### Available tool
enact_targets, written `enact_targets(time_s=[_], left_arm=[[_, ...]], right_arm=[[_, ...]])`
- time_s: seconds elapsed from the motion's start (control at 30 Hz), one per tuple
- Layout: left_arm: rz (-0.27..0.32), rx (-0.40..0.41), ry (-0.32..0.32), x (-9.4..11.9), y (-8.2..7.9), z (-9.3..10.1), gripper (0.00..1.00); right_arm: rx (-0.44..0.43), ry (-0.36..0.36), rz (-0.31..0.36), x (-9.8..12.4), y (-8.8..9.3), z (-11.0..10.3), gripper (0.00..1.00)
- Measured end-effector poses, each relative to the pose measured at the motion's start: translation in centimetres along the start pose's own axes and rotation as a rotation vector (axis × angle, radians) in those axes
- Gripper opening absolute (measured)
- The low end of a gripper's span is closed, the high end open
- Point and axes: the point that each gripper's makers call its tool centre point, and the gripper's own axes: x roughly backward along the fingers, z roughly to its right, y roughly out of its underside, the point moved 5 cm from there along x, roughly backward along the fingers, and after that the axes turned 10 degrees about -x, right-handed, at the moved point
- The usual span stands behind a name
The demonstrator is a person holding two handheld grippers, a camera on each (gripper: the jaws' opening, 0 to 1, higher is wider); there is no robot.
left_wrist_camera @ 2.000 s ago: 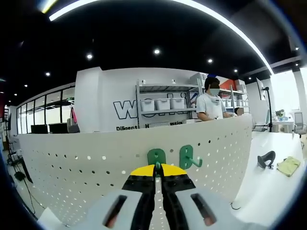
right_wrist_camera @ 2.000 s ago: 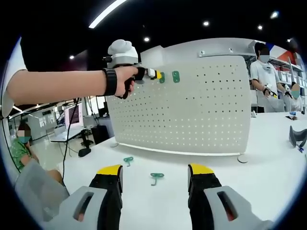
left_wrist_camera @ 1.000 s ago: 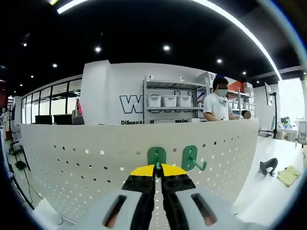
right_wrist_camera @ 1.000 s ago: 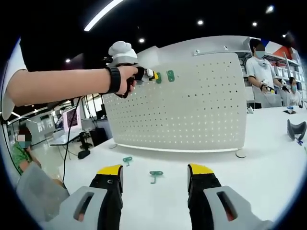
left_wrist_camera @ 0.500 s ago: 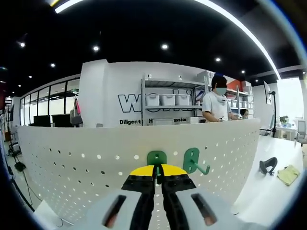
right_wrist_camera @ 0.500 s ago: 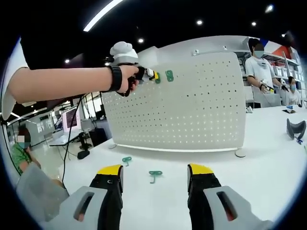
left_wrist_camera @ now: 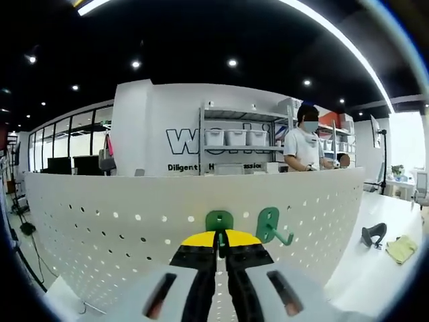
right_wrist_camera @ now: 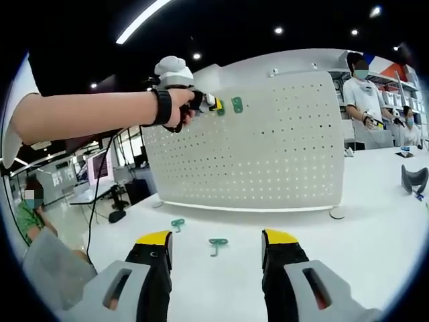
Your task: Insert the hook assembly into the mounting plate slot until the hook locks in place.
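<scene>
The left claw (left_wrist_camera: pixel 222 236) has its yellow-tipped jaws together, clamped on a green hook (left_wrist_camera: pixel 219 221) whose flat plate stands against the top part of the white perforated mounting plate (left_wrist_camera: pixel 100 228). A second green hook (left_wrist_camera: pixel 271 226) sits on the same plate just to the right of the first, its prong pointing out to the right. In the right gripper view the left claw (right_wrist_camera: pixel 213 103) shows high up against the plate (right_wrist_camera: pixel 268 154), held by a hand (right_wrist_camera: pixel 175 107) with a black wristband (right_wrist_camera: pixel 159 108), and the second hook (right_wrist_camera: pixel 236 104) is just beside it. The right claw (right_wrist_camera: pixel 216 243) has its jaws well apart with nothing between them, low over the white surface (right_wrist_camera: pixel 375 235). Two more green hooks lie flat on the surface in front of the upright plate: one (right_wrist_camera: pixel 177 223) nearer the left, the other (right_wrist_camera: pixel 217 245) nearer the middle, a little apart from each other. A dark curved object (right_wrist_camera: pixel 413 181) lies on the surface at the right; in the left gripper view it (left_wrist_camera: pixel 373 235) lies near a yellow-green cloth (left_wrist_camera: pixel 401 248). Behind the plate a wall carries large dark letters (left_wrist_camera: pixel 184 142), partly hidden by shelving, that begin "Wo", and under them a smaller line (left_wrist_camera: pixel 191 168) reading "Diligent" with the rest too broken to read. The shelving (left_wrist_camera: pixel 234 144) holds pale bins, and a person (left_wrist_camera: pixel 305 144) in a white top stands beside it.
</scene>
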Motion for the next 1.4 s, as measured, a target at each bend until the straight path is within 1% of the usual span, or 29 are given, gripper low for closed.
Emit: enact_targets(time_s=[0.07, 0.1, 0.2, 0.33, 0.43, 0.5, 0.53, 0.57, 0.6, 0.67, 0.83, 0.93, 0.97, 1.0, 1.13, 1.27, 1.37, 1.4], left_arm=[[-0.011, 0.015, -0.009, 0.12, -0.04, 0.07, 0.04], [-0.02, 0.038, -0.017, 0.17, -0.01, 0.11, 0.04], [-0.056, 0.053, -0.037, 0.32, -0.22, 0.4, 0.03], [-0.067, 0.051, -0.064, 0.22, -0.27, 0.51, 0.03], [-0.073, 0.097, -0.067, 0.18, -0.16, 0.39, 0.03], [-0.075, 0.06, -0.069, 0.22, -0.2, 0.6, 0.04], [-0.078, 0.075, -0.072, 0.1, -0.21, 0.51, 0.04], [-0.082, 0.114, -0.074, 0.08, -0.18, 0.55, 0.04], [-0.081, 0.106, -0.071, 0.02, -0.2, 0.49, 0.04], [-0.087, 0.118, -0.065, 0.03, -0.24, 0.46, 0.04], [-0.083, 0.115, -0.067, -0.07, -0.23, 0.49, 0.05], [-0.075, 0.126, -0.048, -0.17, -0.44, 0.72, 0.11], [-0.069, 0.118, -0.049, -0.14, -0.51, 0.76, 0.1], [-0.069, 0.098, -0.064, -0.12, -0.53, 0.6, 0.08], [-0.068, 0.095, -0.052, -0.25, -0.52, 0.47, 0.07], [-0.064, 0.083, -0.038, -0.14, -0.53, 0.73, 0.11], [-0.075, 0.051, -0.029, -0.05, -0.2, 0.96, 0.13], [-0.079, 0.052, -0.027, -0.03, -0.11, 0.95, 0.12]], right_arm=[[-0.003, 0.0, 0.002, 0.0, -0.02, 0.03, 0.54], [-0.004, 0.001, 0.002, 0.0, -0.02, 0.05, 0.54], [-0.002, -0.002, 0.0, -0.06, 0.04, 0.0, 0.54], [-0.004, -0.007, 0.003, -0.17, 0.01, -0.14, 0.54], [-0.004, -0.009, 0.008, -0.07, -0.07, -0.2, 0.54], [-0.008, -0.007, 0.007, -0.01, -0.02, -0.11, 0.54], [-0.01, -0.006, 0.006, 0.02, 0.03, -0.06, 0.53], [-0.009, -0.005, 0.007, 0.06, 0.02, -0.03, 0.53], [-0.009, -0.004, 0.009, 0.1, -0.01, -0.01, 0.53], [-0.013, -0.004, 0.012, 0.1, -0.08, 0.01, 0.53], [-0.013, -0.006, 0.015, -0.09, -0.16, -0.05, 0.53], [-0.006, -0.009, 0.012, -0.21, -0.13, -0.2, 0.53], [-0.008, -0.009, 0.011, -0.21, -0.12, -0.2, 0.53], [-0.011, -0.009, 0.013, -0.2, -0.11, -0.22, 0.53], [-0.011, -0.007, 0.013, -0.08, -0.04, -0.14, 0.53], [-0.012, -0.005, 0.012, 0.01, 0.02, -0.07, 0.53], [-0.009, -0.009, 0.015, -0.04, -0.11, -0.2, 0.53], [-0.007, -0.01, 0.014, -0.06, -0.12, -0.21, 0.53]])
